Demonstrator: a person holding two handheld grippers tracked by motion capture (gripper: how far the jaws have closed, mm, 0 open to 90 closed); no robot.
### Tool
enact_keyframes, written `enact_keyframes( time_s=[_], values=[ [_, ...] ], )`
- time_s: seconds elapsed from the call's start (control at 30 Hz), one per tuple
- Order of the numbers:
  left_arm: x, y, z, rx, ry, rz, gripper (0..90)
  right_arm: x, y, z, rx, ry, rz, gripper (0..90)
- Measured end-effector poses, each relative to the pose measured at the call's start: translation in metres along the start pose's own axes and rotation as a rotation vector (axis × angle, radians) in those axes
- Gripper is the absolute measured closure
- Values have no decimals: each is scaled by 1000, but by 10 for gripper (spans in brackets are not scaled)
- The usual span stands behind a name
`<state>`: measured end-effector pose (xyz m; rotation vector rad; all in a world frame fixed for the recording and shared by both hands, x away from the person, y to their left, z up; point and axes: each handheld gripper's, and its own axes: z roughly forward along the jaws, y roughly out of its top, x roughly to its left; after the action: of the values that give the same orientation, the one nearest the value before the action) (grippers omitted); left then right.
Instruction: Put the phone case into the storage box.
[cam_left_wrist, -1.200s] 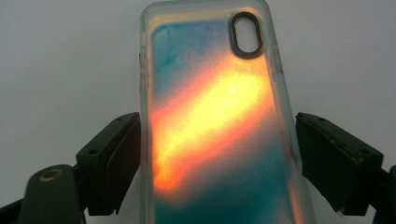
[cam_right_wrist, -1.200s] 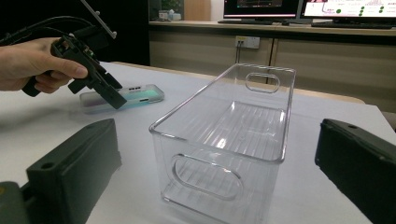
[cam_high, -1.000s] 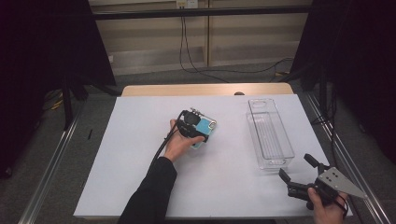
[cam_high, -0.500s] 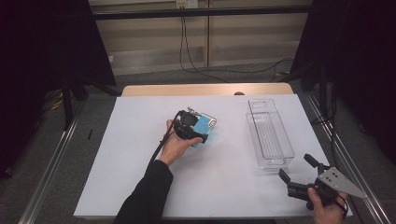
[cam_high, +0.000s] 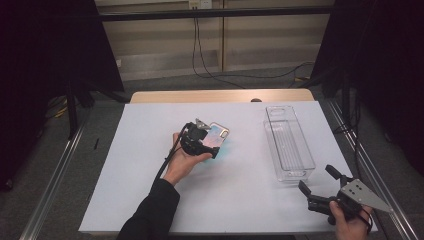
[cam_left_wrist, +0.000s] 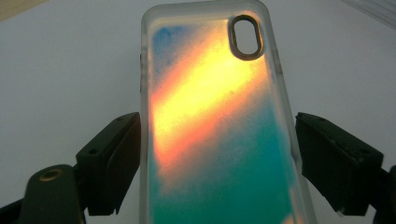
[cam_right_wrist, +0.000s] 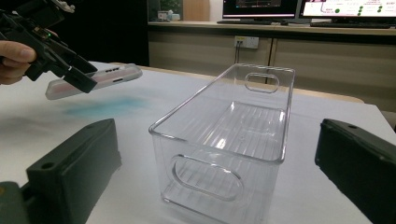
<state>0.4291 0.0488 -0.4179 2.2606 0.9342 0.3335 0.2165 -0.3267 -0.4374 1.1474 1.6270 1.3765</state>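
Observation:
A translucent phone case (cam_left_wrist: 210, 130) with an orange and teal sheen sits between my left gripper's (cam_left_wrist: 217, 140) jaws, which press on its two long edges. In the high view the left gripper (cam_high: 210, 140) holds the phone case (cam_high: 218, 134) over the middle of the white table (cam_high: 150, 165). The right gripper view shows the phone case (cam_right_wrist: 116, 73) tilted and clear of the table, gripped by the left gripper (cam_right_wrist: 79, 77). My right gripper (cam_high: 316, 179) stands open at the front right, with nothing between its jaws. It (cam_right_wrist: 219, 140) faces a clear plastic bin (cam_right_wrist: 187, 105).
The clear bin (cam_high: 306, 150) is empty and stands lengthwise on the right side of the table. A teal glow lies on the table under the case. Metal rails run along both table sides, and cables hang down the far wall.
The left gripper has tilted the phone case and shifted it slightly right, so it now shows pale rather than blue from above. The right gripper has stayed put.

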Motion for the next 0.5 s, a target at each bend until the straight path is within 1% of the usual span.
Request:
enact_keyframes(
  time_s=[0.07, 0.27, 0.37, 0.4, 0.47, 0.5],
  values=[
    [-1, -2, -4, -3, 4, 18, 171, 0, 0, 0, 1, 0, 3, 0],
    [-4, -8, -14, -43, 16, 23, 170, 1, 0, 0, -1, 5, 6, 0],
    [-7, -11, -18, -52, 19, 25, 170, 1, 1, 1, 0, 10, 11, 0],
    [-7, -11, -19, -53, 13, 27, 170, 1, 1, 1, 2, 12, 11, 0],
    [-8, -13, -20, -59, 17, 23, 170, 2, 1, 2, 5, 18, 13, 0],
    [-9, -13, -21, -61, 12, 18, 171, 2, 1, 2, 5, 19, 11, 0]
  ],
)
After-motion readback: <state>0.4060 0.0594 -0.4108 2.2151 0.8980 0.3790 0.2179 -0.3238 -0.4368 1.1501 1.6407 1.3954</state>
